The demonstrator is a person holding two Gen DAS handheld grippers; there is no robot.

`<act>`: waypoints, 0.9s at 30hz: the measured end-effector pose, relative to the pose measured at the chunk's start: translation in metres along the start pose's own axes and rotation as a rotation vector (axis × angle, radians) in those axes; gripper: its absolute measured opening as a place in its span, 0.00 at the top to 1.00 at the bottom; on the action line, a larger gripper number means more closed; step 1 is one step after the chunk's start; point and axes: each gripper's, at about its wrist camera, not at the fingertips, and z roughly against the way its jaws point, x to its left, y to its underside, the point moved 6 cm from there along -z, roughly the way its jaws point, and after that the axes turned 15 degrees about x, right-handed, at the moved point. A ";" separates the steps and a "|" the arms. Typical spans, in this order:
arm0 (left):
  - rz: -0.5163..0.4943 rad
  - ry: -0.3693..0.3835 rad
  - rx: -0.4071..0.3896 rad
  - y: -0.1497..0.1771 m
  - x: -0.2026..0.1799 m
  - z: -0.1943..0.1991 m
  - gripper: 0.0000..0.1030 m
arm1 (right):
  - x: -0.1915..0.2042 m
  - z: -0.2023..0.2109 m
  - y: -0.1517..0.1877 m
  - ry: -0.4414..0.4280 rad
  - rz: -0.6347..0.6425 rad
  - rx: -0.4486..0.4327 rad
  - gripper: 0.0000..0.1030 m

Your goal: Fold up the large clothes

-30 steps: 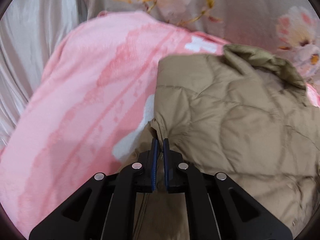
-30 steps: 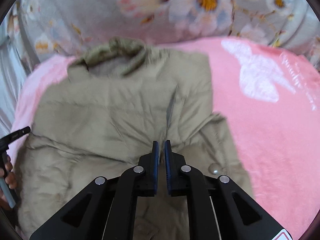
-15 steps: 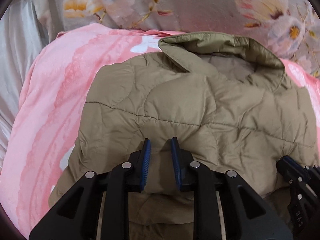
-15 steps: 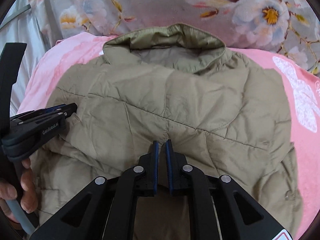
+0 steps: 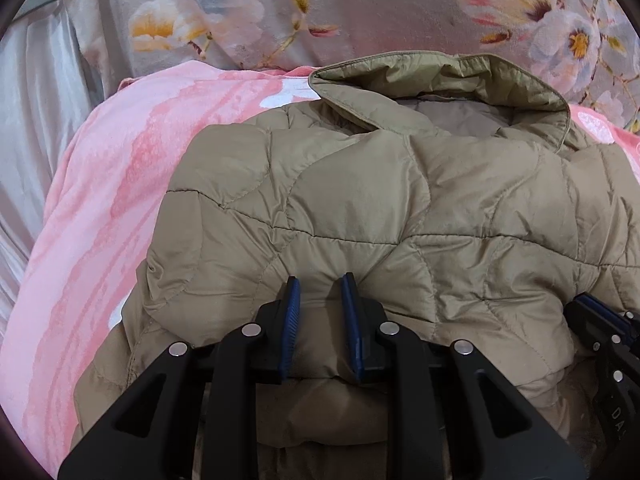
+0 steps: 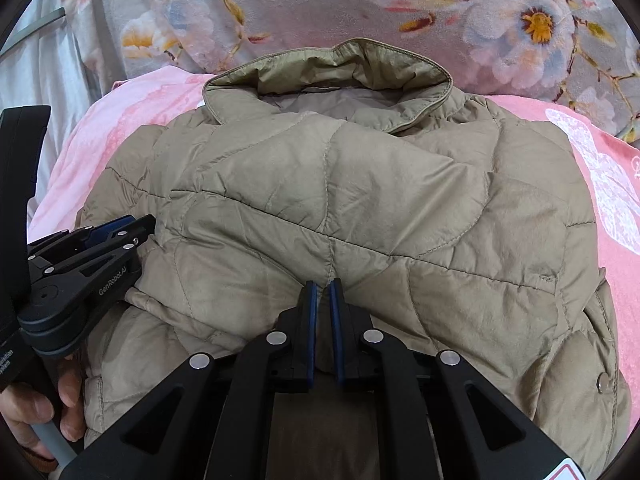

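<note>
Lying on the pink blanket [image 5: 132,184], collar [image 6: 328,68] farthest away, the jacket [image 6: 360,208] is doubled over (further folds likely remain); left claw [image 5: 320,300] has just spread, right claw [image 6: 322,296] pinches fabric.

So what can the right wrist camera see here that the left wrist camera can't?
Only the right wrist view shows a bare hand gripping the left gripper's handle, and a white butterfly print on the blanket. Only the left wrist view shows the left gripper with its jaws apart over a fold. Both show the tan quilted jacket, pink blanket and floral cloth.
</note>
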 end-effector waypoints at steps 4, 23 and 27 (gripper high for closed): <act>-0.005 -0.018 -0.001 0.000 -0.001 0.000 0.80 | -0.001 0.000 0.001 0.003 0.002 0.001 0.92; 0.019 0.146 0.024 -0.005 0.010 0.007 0.65 | -0.028 0.016 -0.003 -0.226 -0.134 -0.012 0.81; 0.094 0.289 0.057 -0.030 0.027 0.020 0.53 | -0.057 0.040 -0.027 -0.271 -0.228 -0.074 0.59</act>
